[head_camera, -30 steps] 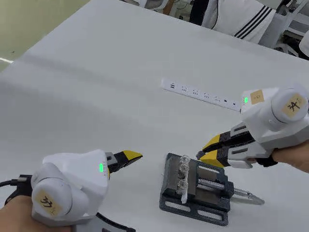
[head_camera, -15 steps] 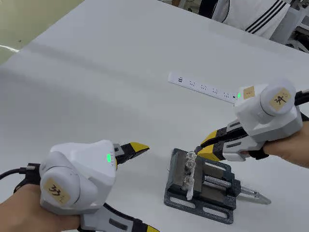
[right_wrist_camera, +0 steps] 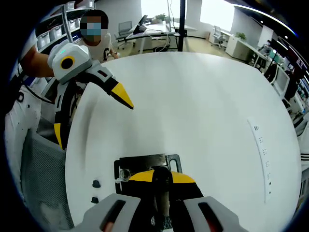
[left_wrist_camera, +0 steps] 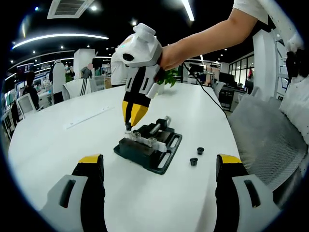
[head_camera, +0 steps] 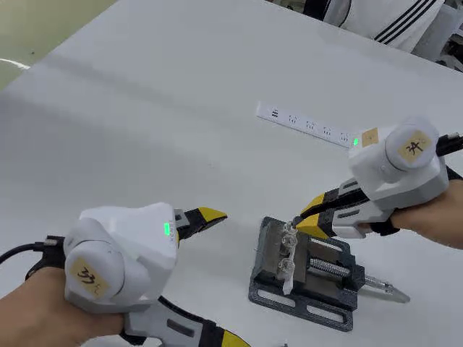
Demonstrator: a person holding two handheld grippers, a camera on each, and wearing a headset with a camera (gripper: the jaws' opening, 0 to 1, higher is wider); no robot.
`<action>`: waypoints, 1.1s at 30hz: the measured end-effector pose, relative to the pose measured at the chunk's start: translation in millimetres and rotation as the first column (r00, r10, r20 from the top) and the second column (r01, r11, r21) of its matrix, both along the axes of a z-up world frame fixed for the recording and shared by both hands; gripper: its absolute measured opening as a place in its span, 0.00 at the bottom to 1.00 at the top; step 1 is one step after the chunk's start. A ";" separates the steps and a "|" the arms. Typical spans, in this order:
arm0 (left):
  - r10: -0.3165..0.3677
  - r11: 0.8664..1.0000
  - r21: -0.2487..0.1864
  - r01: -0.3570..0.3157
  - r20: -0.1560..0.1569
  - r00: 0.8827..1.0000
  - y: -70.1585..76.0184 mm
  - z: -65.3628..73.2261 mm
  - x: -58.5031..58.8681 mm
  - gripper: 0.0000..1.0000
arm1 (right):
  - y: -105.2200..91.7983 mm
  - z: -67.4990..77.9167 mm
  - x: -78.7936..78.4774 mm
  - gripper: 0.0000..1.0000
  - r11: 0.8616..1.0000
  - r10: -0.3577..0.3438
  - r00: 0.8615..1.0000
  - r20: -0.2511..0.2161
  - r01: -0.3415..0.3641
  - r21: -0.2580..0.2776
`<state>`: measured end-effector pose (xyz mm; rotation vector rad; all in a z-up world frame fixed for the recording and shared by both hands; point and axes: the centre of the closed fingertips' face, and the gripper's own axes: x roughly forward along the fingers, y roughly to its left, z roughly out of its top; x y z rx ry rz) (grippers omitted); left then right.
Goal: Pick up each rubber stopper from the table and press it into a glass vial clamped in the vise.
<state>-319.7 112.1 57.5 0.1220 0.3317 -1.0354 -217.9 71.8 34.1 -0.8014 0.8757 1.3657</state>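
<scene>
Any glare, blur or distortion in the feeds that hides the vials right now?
Head view: even light, sharp, soft shadows, but the clear glass vials barely stand out against the vise. Left gripper view: fisheye bends the table edge, ceiling lights flare, yet the rubber stoppers look crisp. Right gripper view: windows blown out; the right gripper covers much of the vise.

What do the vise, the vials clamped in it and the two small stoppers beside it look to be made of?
Vise: dark grey metal, matte, probably cast; its screw is bare bright steel. Vials: clear glass by their see-through walls and glints, though clear plastic can't be excluded. Stoppers: black, dull, no shine, consistent with rubber.
</scene>
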 end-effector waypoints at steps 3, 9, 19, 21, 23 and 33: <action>0.000 1.000 0.000 0.000 -0.002 1.000 0.5 -1.0 0.0 0.96 | 0.0 -1.7 1.3 0.06 1.000 0.001 1.000 0.002 -0.001 -0.003; 0.003 1.000 -0.001 -0.003 -0.005 1.000 2.0 -2.2 1.2 0.96 | 0.1 -4.7 0.9 0.05 1.000 0.005 1.000 -0.003 -0.005 -0.008; 0.004 1.000 -0.006 -0.004 -0.007 1.000 1.5 -3.0 3.0 0.95 | -2.0 -4.9 3.1 0.05 1.000 0.007 1.000 0.000 -0.007 -0.020; 0.004 1.000 -0.006 -0.004 -0.007 1.000 1.6 -3.6 2.8 0.95 | -2.1 -5.0 2.9 0.05 1.000 0.009 1.000 0.001 -0.009 -0.023; 0.003 1.000 -0.004 -0.003 -0.008 1.000 1.3 -4.3 2.5 0.95 | -2.4 -5.3 3.0 0.05 0.999 0.011 1.000 0.002 -0.011 -0.032; 0.008 1.000 -0.010 -0.008 -0.009 1.000 1.5 -4.8 3.4 0.95 | -0.5 -7.1 2.9 0.05 0.993 0.049 0.998 0.027 -0.045 -0.108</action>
